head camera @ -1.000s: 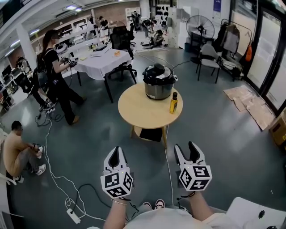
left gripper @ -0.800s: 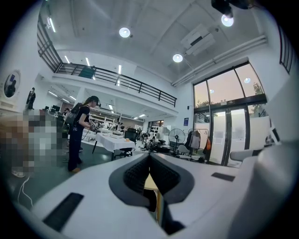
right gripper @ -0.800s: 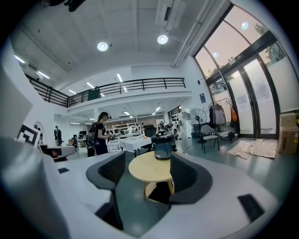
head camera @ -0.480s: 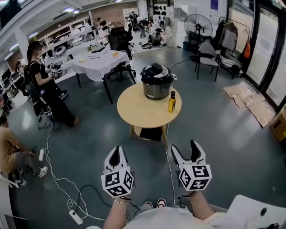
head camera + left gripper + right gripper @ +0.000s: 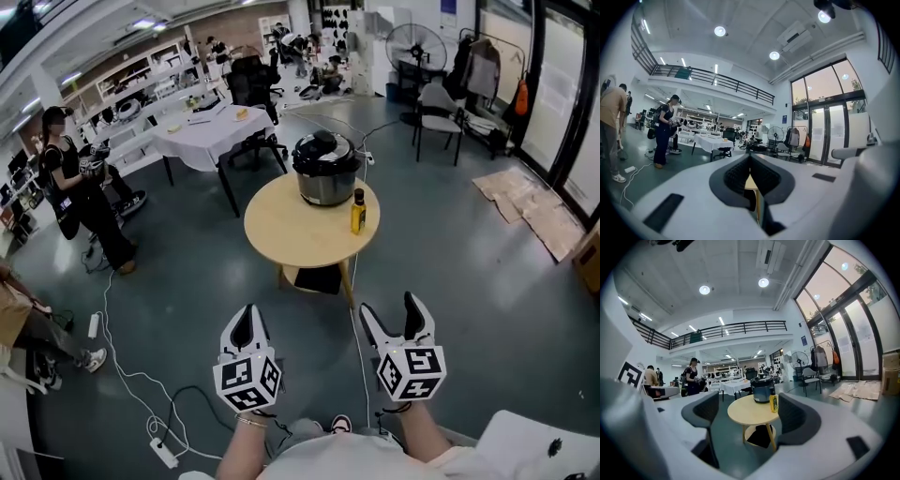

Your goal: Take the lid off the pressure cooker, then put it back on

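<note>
The grey floor [image 5: 187, 281] takes up most of the head view, with a broad bare stretch between the person's knees and the round table [image 5: 286, 230], which stands straight ahead and well apart from both grippers. Behind it to the left is a cloth table [image 5: 211, 131]. A person [image 5: 80, 187] stands further left, away from the path. Flattened cardboard [image 5: 534, 211] lies on the floor at the right, also off the path. The cooker [image 5: 325, 183] sits on the round table's far half, close to the back edge, with its lid [image 5: 325, 148] on top. From this distance it is hard to say whether the lid is locked. The front half of the tabletop is bare. The left gripper [image 5: 246, 314] is held low and near the body, its jaws pressed together with nothing between them. The right gripper [image 5: 390, 309], beside it, has just been opening and its jaws now stand spread wide and empty. In the right gripper view the table and cooker show far off between them. A yellow bottle [image 5: 358, 213] stands just right of the cooker, near the table's right edge. A thin white cable [image 5: 353, 291] runs along the floor from the table towards the right gripper.
</note>
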Available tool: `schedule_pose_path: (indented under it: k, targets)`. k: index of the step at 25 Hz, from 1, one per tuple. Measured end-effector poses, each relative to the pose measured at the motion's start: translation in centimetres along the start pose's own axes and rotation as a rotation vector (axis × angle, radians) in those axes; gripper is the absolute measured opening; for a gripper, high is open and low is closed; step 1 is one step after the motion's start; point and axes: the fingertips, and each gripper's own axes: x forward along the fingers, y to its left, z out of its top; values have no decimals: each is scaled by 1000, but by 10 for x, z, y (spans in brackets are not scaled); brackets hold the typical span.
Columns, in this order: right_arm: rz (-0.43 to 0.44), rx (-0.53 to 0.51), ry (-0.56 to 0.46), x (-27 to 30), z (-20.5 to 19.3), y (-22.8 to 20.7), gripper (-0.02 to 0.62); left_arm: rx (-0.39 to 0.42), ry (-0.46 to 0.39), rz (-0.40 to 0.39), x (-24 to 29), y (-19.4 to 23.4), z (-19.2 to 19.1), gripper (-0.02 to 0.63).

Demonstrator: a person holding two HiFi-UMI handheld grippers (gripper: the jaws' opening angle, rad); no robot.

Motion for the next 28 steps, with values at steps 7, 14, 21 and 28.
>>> schedule_pose_path:
  k: [7, 14, 21, 28]
  targets:
    - [2, 33, 40, -2, -21, -22, 400, 8, 17, 12, 5, -16, -11, -5]
    - [-16, 26, 53, 23, -19, -39, 399, -10, 26, 6, 37, -18, -18, -5]
    - [-33, 12, 65, 80, -8, -47, 393, -38, 14, -5, 95, 0, -9, -5]
    - [-29, -5, 29, 155, 23, -46, 391, -55, -20, 1, 165, 29, 16, -5]
